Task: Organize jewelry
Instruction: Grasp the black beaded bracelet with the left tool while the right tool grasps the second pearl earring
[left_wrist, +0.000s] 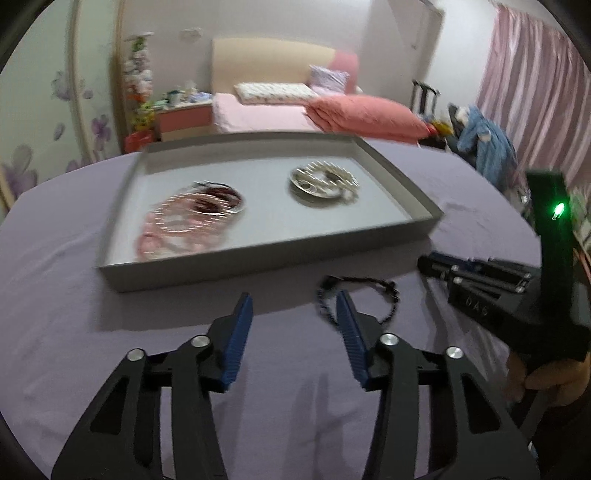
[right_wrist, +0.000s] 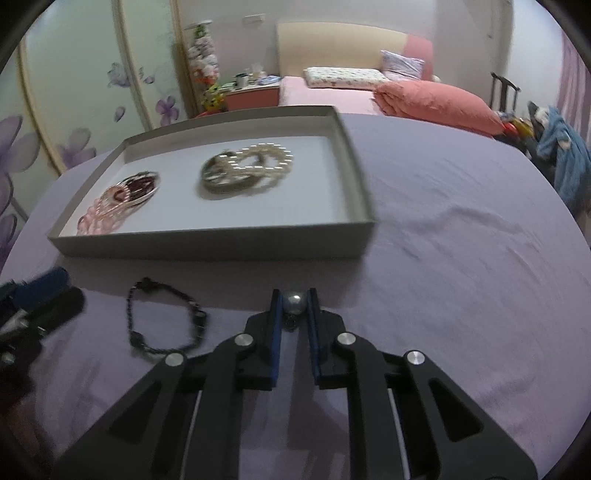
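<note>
A grey tray (left_wrist: 258, 269) (right_wrist: 207, 243) lies on the purple cloth. It holds a pink and dark red pile of jewelry (left_wrist: 188, 221) (right_wrist: 118, 203) on the left and a silver and pearl pile (left_wrist: 323, 181) (right_wrist: 245, 168) on the right. A black beaded bracelet (left_wrist: 384, 295) (right_wrist: 162, 321) lies on the cloth in front of the tray. My left gripper (left_wrist: 295, 306) is open just left of the bracelet, its right finger over the loop's edge. My right gripper (right_wrist: 294, 302) is shut on a grey pearl bead (right_wrist: 294, 303) with a small dark piece hanging under it.
The right gripper's body (left_wrist: 491, 288) with a green light lies to the right of the bracelet in the left wrist view. The left gripper's fingers (right_wrist: 40, 295) show at the left edge of the right wrist view. A bed (right_wrist: 369, 92) and wardrobe stand beyond the table.
</note>
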